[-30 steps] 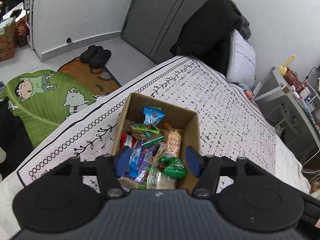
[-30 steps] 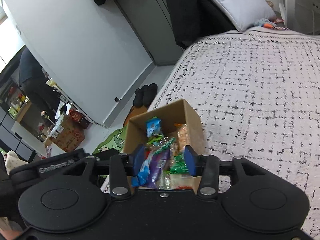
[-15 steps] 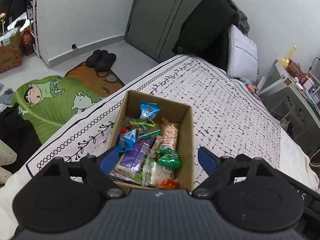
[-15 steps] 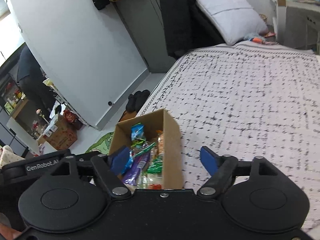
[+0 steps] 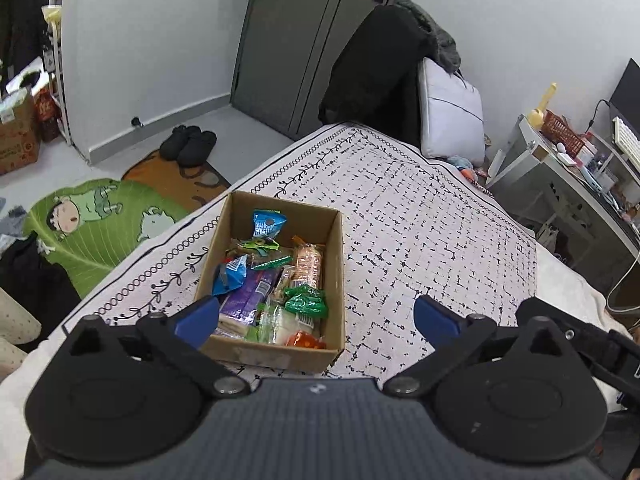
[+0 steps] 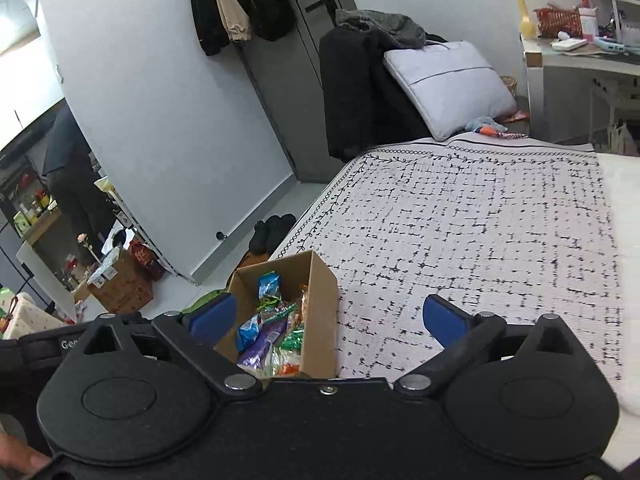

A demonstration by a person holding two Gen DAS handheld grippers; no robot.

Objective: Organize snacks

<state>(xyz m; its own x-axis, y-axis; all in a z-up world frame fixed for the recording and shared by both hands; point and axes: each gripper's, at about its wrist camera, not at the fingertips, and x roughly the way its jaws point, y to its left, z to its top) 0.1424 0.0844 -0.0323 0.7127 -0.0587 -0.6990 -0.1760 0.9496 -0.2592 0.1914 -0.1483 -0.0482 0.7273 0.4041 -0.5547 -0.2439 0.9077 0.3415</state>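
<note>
We have spread both tools wide since a second ago, when their blue pads were nearly together over the snacks. The left hand-held gripper (image 5: 316,318) now gapes empty, pulled back above the near end of the cardboard box (image 5: 335,264), and the right hand-held gripper (image 6: 326,320) is just as wide and empty. The box sits on the patterned blanket (image 5: 420,240) of the bed, near its floor-side edge, packed with snacks (image 5: 272,280). From the left we look straight down into it, seeing a blue packet (image 5: 266,224) at the far end and a green wrapper (image 5: 306,302) nearer us. From the right, the box's near wall hides much of the contents, but coats (image 6: 236,0) hanging by the door show.
</note>
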